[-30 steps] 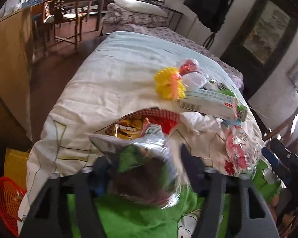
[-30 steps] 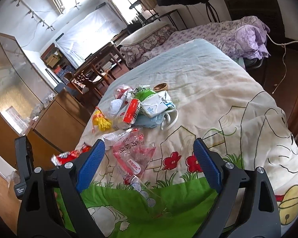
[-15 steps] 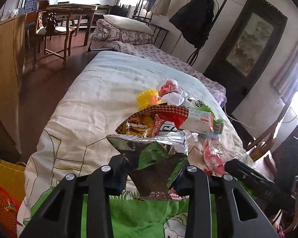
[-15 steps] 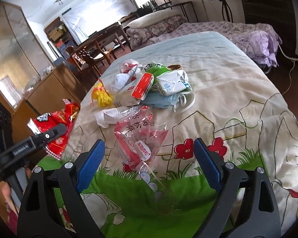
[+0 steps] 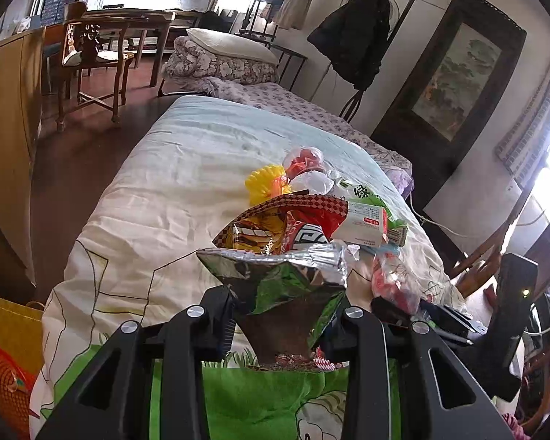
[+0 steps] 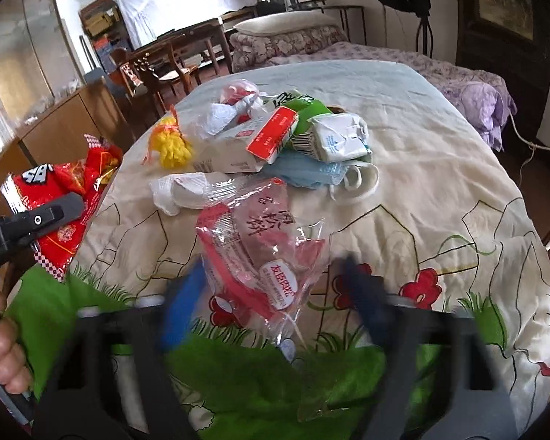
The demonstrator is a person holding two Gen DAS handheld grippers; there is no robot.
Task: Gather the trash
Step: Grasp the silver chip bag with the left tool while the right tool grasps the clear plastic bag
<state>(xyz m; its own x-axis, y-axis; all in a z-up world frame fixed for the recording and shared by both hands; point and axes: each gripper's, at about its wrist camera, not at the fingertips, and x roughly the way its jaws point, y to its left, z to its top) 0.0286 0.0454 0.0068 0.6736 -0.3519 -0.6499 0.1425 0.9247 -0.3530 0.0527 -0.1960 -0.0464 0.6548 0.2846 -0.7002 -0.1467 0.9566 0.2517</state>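
My left gripper (image 5: 280, 315) is shut on a red snack bag (image 5: 275, 278) with a silver lining, held above the bed's near left edge; the bag also shows in the right wrist view (image 6: 58, 198). My right gripper (image 6: 271, 286), blurred, is open with its fingers on either side of a clear pink-printed wrapper (image 6: 260, 253) lying on the quilt (image 6: 440, 183). Behind it lies a pile of trash: a white crumpled tissue (image 6: 179, 190), a yellow tassel (image 6: 170, 146), a red-and-white box (image 6: 273, 134), a blue face mask (image 6: 311, 174) and a white pack (image 6: 339, 137).
A red basket (image 5: 3, 385) and a yellow bag (image 5: 13, 326) stand on the floor left of the bed. A wooden cabinet (image 5: 7, 128) lines the left wall. Chairs and a table (image 5: 102, 55) stand at the back. A second bed (image 5: 238, 69) is beyond.
My left gripper has lifted the snack bag off the quilt. My right gripper has moved forward and narrowed around the clear pink wrapper.
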